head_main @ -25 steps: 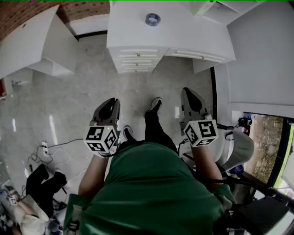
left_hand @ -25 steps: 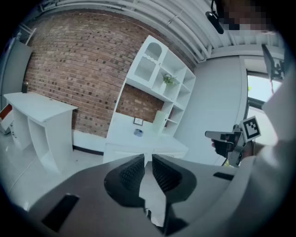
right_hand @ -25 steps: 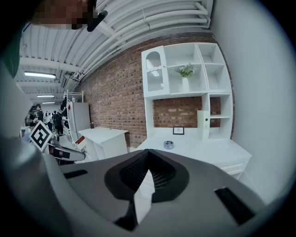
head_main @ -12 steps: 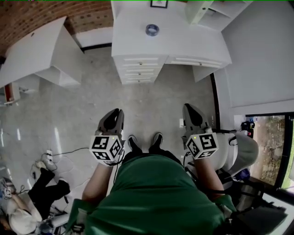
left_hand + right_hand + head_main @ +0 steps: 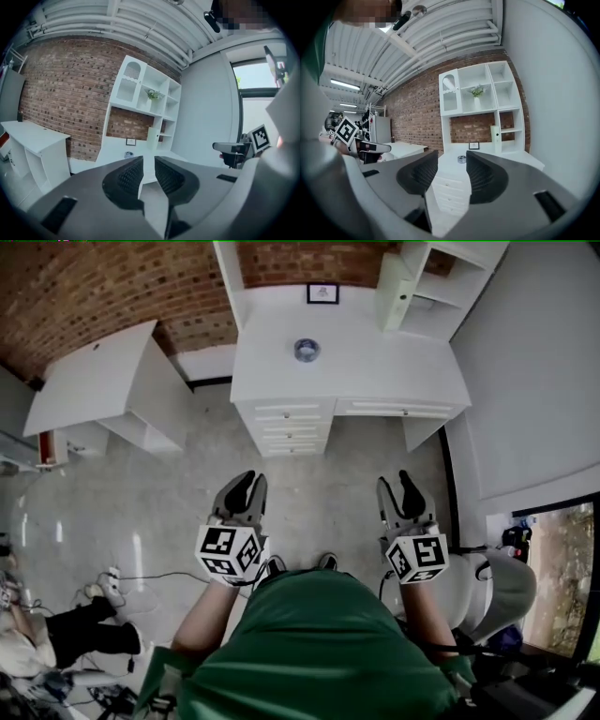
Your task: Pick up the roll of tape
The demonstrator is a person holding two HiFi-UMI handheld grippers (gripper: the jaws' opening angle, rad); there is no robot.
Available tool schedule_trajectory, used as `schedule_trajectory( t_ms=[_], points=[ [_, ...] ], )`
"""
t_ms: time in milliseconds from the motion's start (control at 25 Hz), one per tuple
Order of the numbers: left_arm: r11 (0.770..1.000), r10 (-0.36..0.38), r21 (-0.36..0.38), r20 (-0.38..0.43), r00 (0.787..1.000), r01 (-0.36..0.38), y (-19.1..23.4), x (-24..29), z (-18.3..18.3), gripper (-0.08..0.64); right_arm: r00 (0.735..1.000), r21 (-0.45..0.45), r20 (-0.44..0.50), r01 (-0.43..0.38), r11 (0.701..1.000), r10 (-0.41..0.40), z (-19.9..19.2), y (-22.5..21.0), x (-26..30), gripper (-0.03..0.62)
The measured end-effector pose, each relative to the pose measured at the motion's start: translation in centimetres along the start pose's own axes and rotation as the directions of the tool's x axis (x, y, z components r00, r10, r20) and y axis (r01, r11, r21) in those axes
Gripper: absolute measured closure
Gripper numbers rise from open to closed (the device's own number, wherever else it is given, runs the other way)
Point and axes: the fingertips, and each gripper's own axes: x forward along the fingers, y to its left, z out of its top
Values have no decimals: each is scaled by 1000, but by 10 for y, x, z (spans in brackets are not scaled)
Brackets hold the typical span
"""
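Brick wall [image 5: 112, 287], white desk [image 5: 375, 362], tape roll [image 5: 307, 350]

A white desk [image 5: 375, 362] meets brick wall [image 5: 94, 287], grey floor [image 5: 169, 493].

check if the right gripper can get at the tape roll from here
Not yet, probably: the right gripper, jaws opening and empty, hangs over the floor well short of the desk where the tape roll sits. Nothing blocks the way.
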Motion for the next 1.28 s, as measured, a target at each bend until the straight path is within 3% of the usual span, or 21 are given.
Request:
schedule_trajectory(
  t_ms=[80,200,440,720,960,1280],
  points=[
    [1000,7,24,20,1000,-7,-22,9,11,478,1000,8,19,-25,1000,25,6,-16,-5,392],
    [999,21,49,20,1000,-22,-51,20,11,389,998,18,34,-61,998,60,7,-38,-9,391],
    [997,68,46,-16,998,-67,-58,38,0,373,995,50,31,-94,994,93,-2,-69,7,391],
    [997,80,18,-60,995,-79,-40,71,-6,373,994,89,14,-106,990,105,-12,-85,42,416],
    [998,40,-46,-99,994,-45,-3,128,-15,373,993,30,-54,-101,994,102,-15,-84,101,416],
    [994,-78,-78,-88,993,71,50,219,27,373,991,-17,-119,-63,998,61,11,-82,199,421]
  ],
)
